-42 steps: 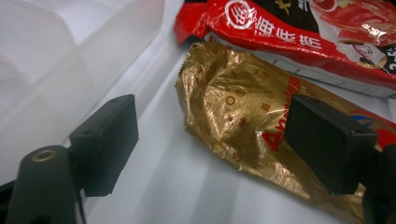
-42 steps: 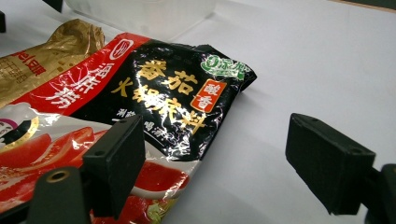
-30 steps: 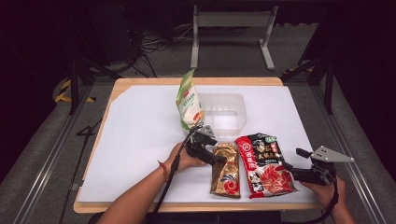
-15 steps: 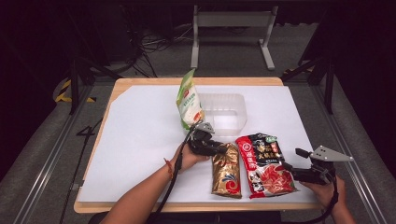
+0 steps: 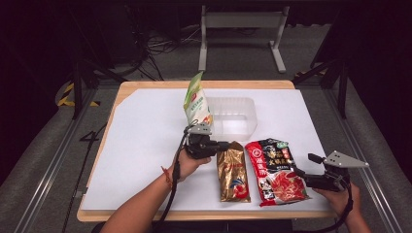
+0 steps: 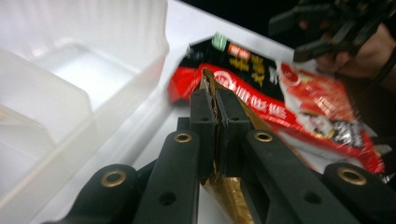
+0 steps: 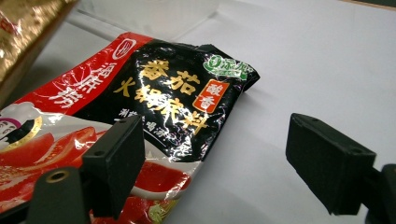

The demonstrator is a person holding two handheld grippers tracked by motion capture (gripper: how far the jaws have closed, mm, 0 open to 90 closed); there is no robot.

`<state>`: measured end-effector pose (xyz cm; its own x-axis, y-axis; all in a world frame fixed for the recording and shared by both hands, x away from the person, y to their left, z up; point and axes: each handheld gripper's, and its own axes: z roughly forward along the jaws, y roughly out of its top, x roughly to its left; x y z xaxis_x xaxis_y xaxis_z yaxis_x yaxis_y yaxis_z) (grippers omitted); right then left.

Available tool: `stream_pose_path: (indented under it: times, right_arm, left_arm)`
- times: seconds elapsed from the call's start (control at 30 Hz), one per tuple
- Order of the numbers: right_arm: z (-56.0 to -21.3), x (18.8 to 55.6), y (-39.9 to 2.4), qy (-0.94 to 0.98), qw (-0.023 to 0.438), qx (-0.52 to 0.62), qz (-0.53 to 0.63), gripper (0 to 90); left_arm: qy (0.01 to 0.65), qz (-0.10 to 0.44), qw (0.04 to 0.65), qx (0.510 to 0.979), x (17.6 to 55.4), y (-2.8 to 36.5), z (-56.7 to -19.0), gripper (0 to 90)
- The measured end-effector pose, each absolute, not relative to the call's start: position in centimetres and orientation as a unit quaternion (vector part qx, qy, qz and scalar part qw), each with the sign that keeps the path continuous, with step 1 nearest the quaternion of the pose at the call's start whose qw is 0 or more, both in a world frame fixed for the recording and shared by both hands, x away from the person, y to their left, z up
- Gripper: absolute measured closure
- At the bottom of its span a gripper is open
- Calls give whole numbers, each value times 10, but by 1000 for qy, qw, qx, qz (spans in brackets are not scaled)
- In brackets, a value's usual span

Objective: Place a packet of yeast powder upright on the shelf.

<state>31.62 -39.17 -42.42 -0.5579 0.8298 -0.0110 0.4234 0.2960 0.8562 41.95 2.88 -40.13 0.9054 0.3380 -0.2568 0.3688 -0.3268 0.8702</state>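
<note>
Left claw (image 6: pixel 215 122) pinches gold packet (image 5: pixel 233 170) (right claw (image 7: pixel 229 163) wide open).

Left table half (image 5: pixel 141 145) free; tub (image 5: pixel 232 116) blocks centre

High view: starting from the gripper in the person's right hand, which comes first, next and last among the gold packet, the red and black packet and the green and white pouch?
From the right gripper:
1. Red and black packet, just to its left.
2. Gold packet, further left, pinched by the left gripper.
3. Green and white pouch, far back, leaning against the clear tub.
</note>
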Motion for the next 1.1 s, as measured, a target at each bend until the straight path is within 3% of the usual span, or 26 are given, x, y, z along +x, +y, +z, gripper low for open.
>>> stream_pose_path:
  times: [0.6, 0.93, 1.1]
  right_arm:
    - [-421, 315, -393, 766, 247, 403, 436, 207]
    - [-420, 314, -394, 766, 250, 402, 435, 207]
    - [-421, 315, -394, 765, 249, 404, 435, 207]
  left_arm:
    - [270, -1, 625, 732, 409, 80, -356, 874]
    - [278, 7, 662, 696, 403, 87, -343, 874]
    - [297, 36, 678, 671, 403, 87, -333, 874]
